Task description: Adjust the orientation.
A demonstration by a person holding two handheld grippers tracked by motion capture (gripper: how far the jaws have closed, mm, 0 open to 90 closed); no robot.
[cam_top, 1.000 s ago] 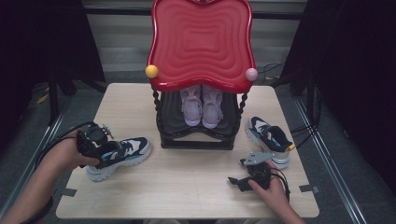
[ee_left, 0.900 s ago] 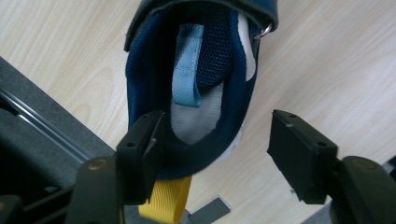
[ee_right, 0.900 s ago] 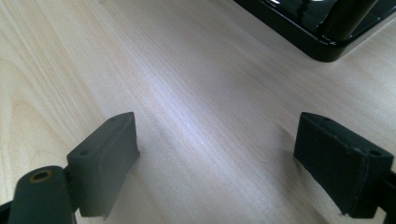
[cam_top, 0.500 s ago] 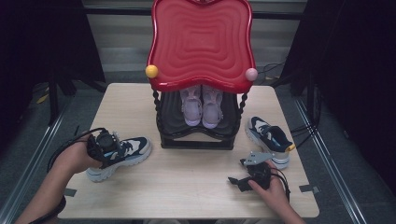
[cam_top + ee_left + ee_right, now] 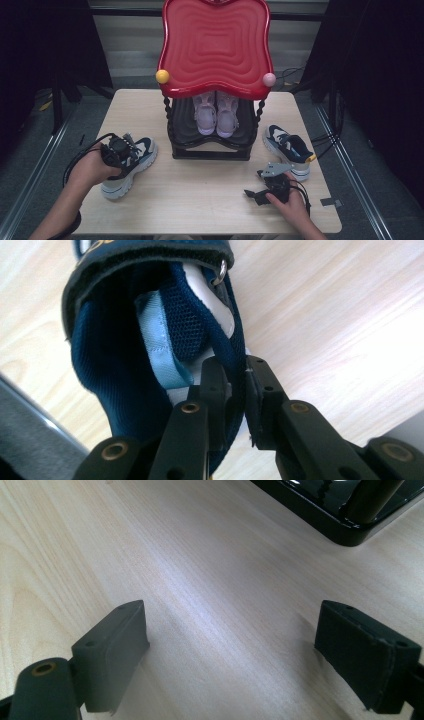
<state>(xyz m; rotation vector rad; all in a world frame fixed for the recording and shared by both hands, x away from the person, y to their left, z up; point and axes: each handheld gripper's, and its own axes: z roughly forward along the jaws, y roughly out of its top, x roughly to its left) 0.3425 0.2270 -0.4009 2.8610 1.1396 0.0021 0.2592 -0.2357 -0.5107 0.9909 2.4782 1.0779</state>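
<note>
sneaker (image 5: 129,162) lies left of the black rack (image 5: 210,145) on the table (image 5: 200,195). left gripper (image 5: 239,385) has just closed, pinching its navy collar; a second ago it stood spread beside the heel. right gripper (image 5: 230,650) hangs spread over bare wood.

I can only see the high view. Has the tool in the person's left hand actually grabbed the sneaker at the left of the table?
Observer: Yes. In the left gripper view the left gripper has just been closing its jaws, and they now pinch the navy collar of the sneaker.
Operator: Is there anything inside the shoe?
Observer: A light blue strip runs down the lining.
Operator: And the other tool?
Observer: The right gripper stands wide open just above the table, with nothing between its jaws.
</note>
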